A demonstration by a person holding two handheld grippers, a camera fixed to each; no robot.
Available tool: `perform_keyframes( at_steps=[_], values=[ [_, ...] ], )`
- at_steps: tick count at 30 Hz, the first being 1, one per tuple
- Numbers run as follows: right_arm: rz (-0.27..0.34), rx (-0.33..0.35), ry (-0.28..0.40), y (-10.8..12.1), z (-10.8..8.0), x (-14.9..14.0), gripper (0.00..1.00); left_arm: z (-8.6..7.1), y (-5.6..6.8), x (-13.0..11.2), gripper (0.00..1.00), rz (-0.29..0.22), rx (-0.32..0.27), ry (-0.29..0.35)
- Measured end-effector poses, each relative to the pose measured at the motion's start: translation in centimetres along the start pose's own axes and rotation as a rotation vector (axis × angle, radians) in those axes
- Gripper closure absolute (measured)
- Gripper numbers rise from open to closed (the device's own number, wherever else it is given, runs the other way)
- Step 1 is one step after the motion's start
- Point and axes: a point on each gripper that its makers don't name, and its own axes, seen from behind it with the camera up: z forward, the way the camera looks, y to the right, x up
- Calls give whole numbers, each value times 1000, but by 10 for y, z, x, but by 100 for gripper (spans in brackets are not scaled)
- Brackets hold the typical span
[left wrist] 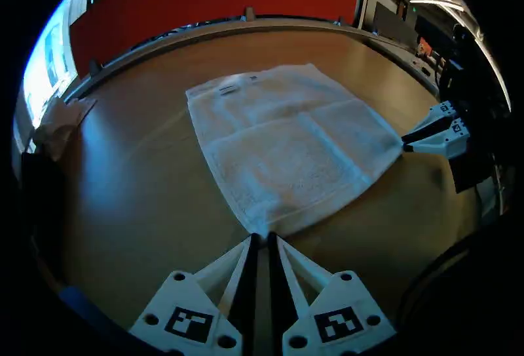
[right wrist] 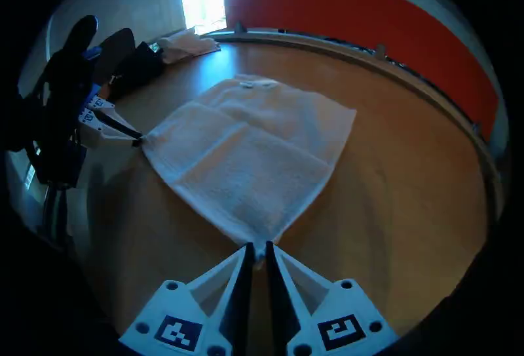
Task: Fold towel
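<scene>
On the wooden table [left wrist: 131, 179], one white towel [left wrist: 288, 146] lies spread flat. The left gripper [left wrist: 262, 237], at 6 o'clock in its own view, pinches the nearest corner, fingers pressed together on the cloth. The right gripper [right wrist: 260, 248] nips the neighbouring corner likewise, at 3 o'clock from the left's camera. Two grippers hold two corners of one edge, probably so that edge lifts evenly for the fold.

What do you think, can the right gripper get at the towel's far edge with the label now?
Probably yes. The right gripper pinches the near corner of the towel, and nothing lies on the towel or the table before the label.
</scene>
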Motion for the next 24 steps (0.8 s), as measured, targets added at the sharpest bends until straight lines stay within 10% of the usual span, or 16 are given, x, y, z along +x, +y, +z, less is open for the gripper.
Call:
perform_keyframes(
  at_steps=[24],
  values=[
    [-24,-18,-27,4,-1,-2,94,4,4,-6,89,5,-4,-12]
  ],
)
